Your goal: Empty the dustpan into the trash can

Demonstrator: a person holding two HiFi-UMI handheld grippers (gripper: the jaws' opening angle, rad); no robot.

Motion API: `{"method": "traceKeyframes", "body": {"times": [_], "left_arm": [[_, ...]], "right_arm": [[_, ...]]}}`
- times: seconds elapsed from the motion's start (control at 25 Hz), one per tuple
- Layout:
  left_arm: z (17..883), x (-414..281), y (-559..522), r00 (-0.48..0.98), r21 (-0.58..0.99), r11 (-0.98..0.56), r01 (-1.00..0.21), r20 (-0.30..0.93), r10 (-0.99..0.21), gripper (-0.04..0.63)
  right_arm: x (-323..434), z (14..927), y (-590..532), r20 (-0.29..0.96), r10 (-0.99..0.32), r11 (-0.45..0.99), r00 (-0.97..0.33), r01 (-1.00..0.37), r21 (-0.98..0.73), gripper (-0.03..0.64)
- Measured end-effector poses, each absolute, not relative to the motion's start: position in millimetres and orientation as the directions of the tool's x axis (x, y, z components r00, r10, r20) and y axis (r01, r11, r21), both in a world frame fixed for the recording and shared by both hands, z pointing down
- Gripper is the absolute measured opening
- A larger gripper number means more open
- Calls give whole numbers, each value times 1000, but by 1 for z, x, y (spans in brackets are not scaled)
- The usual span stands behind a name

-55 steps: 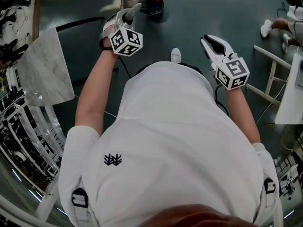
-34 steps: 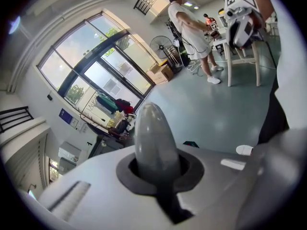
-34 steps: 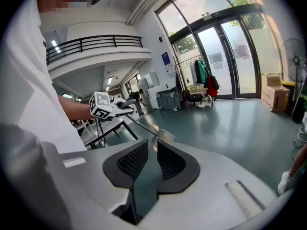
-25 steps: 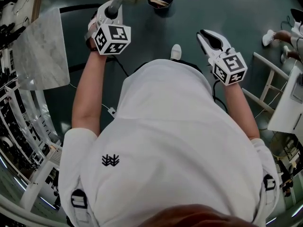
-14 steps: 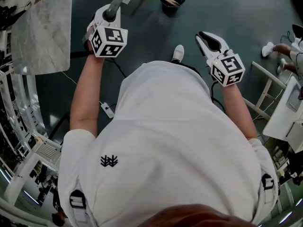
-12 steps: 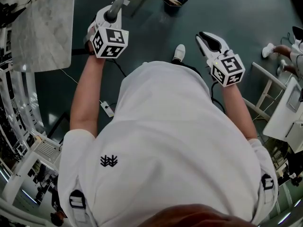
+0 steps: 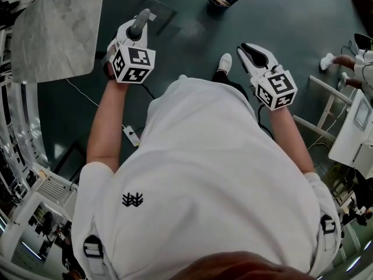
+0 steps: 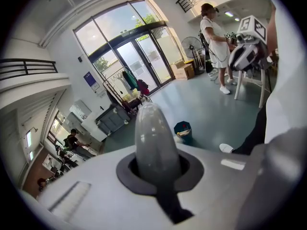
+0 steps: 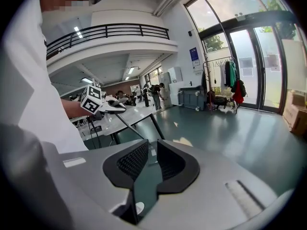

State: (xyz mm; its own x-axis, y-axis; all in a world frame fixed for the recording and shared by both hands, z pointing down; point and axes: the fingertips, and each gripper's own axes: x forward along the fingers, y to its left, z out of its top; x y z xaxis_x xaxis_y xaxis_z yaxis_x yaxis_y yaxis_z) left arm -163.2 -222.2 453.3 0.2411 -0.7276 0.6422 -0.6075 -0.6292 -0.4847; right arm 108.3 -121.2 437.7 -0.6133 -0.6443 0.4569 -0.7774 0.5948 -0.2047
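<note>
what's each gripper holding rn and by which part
The left gripper is shut on the dustpan's grey handle, near its rounded end. The right gripper holds nothing, jaws slightly apart.

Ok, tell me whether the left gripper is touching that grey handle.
Touching. The left gripper view shows the grey handle seated between the jaws of the left gripper, with the dark pads pressed against its sides and no gap.

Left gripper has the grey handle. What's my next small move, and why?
Probably carry the left gripper forward and a little right, toward the trash can. Its jaws are shut on the grey handle, but the can stands well ahead on the floor, so tipping now would likely miss it.
</note>
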Motion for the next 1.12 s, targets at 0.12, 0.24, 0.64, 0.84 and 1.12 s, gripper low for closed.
{"method": "traceKeyframes", "body": {"times": [0.12,0.24,0.64,0.84,1.12], "left_arm": [[456,-183,-203,255,-459,-636,-621,648,-717,60],[460,-199,-184,270,-433,-645,-630,656,-705,60],[472,-219,-136,312,-377,-670,-639,669,-674,61],[471,-222,-121,329,-363,-675,-642,665,-670,61],[472,-225,-112,335,-358,-673,-647,659,-674,61]], "right_arm": [[89,436,-104,461,-651,590,-604,-784,-194,55],[71,434,-89,460,-659,585,-595,-790,-185,52],[35,431,-56,455,-667,594,-590,-790,-154,48],[25,426,-49,451,-669,601,-591,-787,-141,46],[19,423,-45,454,-670,605,-587,-786,-123,38]]}}
